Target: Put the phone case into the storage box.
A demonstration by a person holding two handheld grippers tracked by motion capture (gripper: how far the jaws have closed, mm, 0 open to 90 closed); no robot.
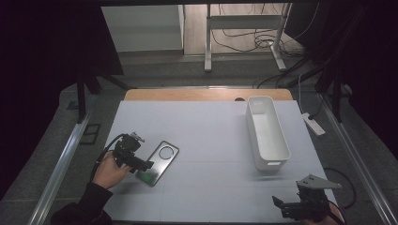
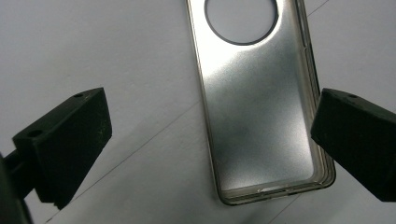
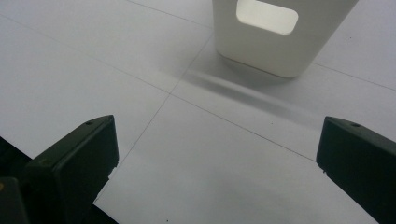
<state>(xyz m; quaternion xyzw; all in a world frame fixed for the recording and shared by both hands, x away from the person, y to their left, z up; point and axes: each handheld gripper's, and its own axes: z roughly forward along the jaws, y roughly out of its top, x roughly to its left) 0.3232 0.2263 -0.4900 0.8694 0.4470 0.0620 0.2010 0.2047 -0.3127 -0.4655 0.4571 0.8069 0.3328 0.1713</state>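
Left claw [image 2: 210, 140] jaws apart, straddling phone case [image 2: 261, 107] flat on tabletop [image 1: 211, 136]; centre over long edges, lower, clamp gently; right claw [image 3: 217, 158] apart, idle near white bin [image 3: 280, 37].

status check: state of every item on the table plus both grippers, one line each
phone case: lying flat on the table, open side up, empty, round camera cutout at its far end
left gripper: open, fingers straddling the case's near end, not clamped
white bin: upright, empty, handle cutout facing the near side
right gripper: open, holding nothing, pointed at the bin over bare table
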